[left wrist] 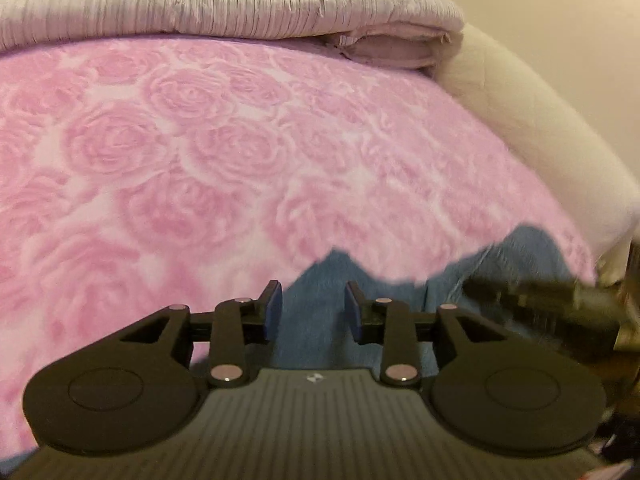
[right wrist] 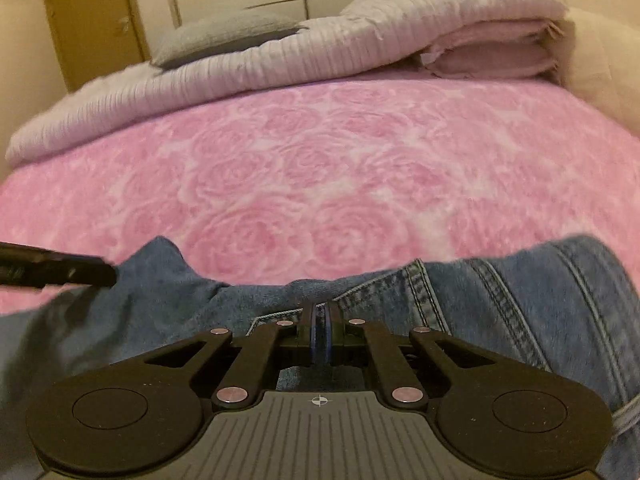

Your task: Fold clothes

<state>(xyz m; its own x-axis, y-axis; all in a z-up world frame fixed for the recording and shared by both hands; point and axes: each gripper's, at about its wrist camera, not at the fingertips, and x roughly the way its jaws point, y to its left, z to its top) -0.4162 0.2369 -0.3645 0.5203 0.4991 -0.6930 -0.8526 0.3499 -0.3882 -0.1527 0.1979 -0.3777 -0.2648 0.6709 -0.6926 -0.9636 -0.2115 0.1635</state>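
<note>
**On the pink bed: one gripper pinching blue jeans, the other standing open**

At the near edge of the bed, a pair of blue denim jeans with pale double stitching along the seams (right wrist: 500, 292) is lying rumpled on a fluffy pink blanket patterned with large roses (right wrist: 320, 184). In the right wrist view the denim is filling the lower part of the picture, spreading from the left edge to the right edge, with a stitched seam running in toward the centre.

The right gripper (right wrist: 320, 334) is pressing its two blue-padded fingers together on a thin fold of that denim, so the jaws are standing almost fully closed with cloth pinched between them. A dark, blurred shape, which looks like the other tool, is reaching in from the left edge just above the fabric.

In the left wrist view the left gripper (left wrist: 314, 310) is holding its fingers clearly apart. Denim is showing in the gap between them, but the pads are not pressing on it, and whether the cloth is touching either pad cannot be told. The jeans are rising in soft peaks beyond the fingertips and running off toward the right.

Beyond the jeans, the rose blanket is covering most of the bed. At its far end a pale lilac ribbed quilt (right wrist: 304, 52) is lying folded in a thick roll, with a grey cushion (right wrist: 224, 36) resting on top. A cream padded bed surround (left wrist: 532, 128) is curving along the right side.
</note>
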